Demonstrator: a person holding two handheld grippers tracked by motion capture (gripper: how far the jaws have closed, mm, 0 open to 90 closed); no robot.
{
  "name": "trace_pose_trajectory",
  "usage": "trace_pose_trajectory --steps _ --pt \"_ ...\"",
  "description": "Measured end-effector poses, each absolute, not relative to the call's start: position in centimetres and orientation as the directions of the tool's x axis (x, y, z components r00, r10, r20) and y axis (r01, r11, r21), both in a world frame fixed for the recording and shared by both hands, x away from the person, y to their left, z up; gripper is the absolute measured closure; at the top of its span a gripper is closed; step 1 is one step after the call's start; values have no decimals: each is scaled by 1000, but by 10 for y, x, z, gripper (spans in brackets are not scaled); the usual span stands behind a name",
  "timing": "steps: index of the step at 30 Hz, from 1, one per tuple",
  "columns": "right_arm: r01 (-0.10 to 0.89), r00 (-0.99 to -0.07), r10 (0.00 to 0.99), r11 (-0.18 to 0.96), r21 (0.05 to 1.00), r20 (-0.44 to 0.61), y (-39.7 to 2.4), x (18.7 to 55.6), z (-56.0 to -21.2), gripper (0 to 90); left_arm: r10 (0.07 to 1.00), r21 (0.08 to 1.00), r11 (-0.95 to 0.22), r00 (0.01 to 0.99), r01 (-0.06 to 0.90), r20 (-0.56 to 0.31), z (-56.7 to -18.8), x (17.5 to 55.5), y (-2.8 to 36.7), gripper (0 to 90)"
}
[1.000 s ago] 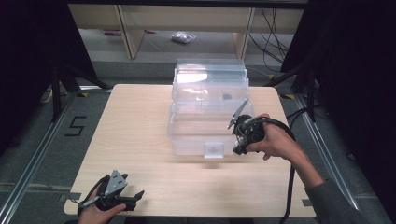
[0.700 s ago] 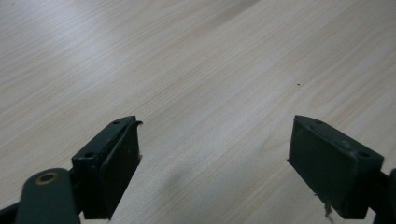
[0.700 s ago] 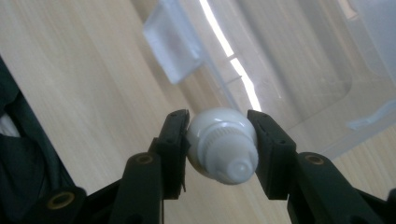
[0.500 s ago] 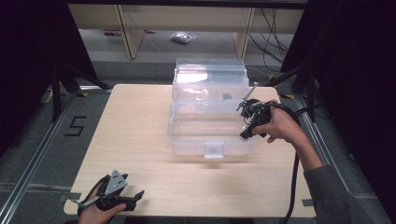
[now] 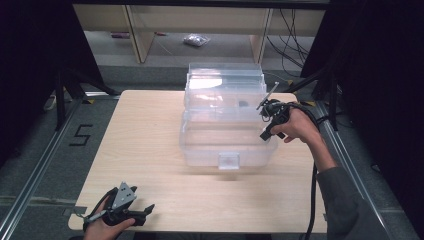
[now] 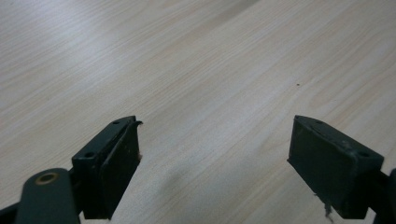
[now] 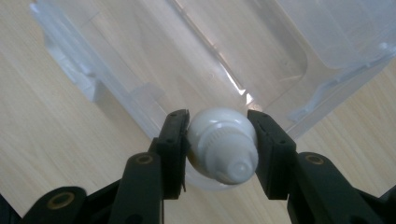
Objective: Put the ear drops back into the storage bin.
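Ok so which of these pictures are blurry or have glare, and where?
High view: glare on the clear plastic box, and black, unlit surroundings around the table. Right gripper view: the white capped object in the right tool is soft, and a bright glint sits on the box behind it. Left gripper view: the wood grain blurs farther off; the left tool casts a faint shadow.

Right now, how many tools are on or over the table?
2. The left tool lies open at the near left edge of the table. The right tool, shut on a white tube, is at the clear box.
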State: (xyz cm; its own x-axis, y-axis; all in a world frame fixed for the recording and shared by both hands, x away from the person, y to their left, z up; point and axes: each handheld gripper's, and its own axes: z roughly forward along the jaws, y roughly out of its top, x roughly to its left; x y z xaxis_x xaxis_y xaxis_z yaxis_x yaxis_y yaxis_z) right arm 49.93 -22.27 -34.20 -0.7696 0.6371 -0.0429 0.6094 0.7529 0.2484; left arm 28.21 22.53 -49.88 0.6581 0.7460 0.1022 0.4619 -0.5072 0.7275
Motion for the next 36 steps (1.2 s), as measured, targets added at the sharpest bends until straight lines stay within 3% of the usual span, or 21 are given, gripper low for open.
trace_pose_trajectory --steps 17,18,36 --pt "663 -737 675 729 169 -22 -213 513 -377 601 745 728 -507 659 461 101 -499 282 225 159" --pt "629 -766 643 755 184 -22 -216 516 -381 601 745 728 -507 659 461 101 -499 282 225 159" --pt "658 -746 666 740 141 -16 -216 525 -408 601 744 727 -509 660 461 103 -499 282 225 159"
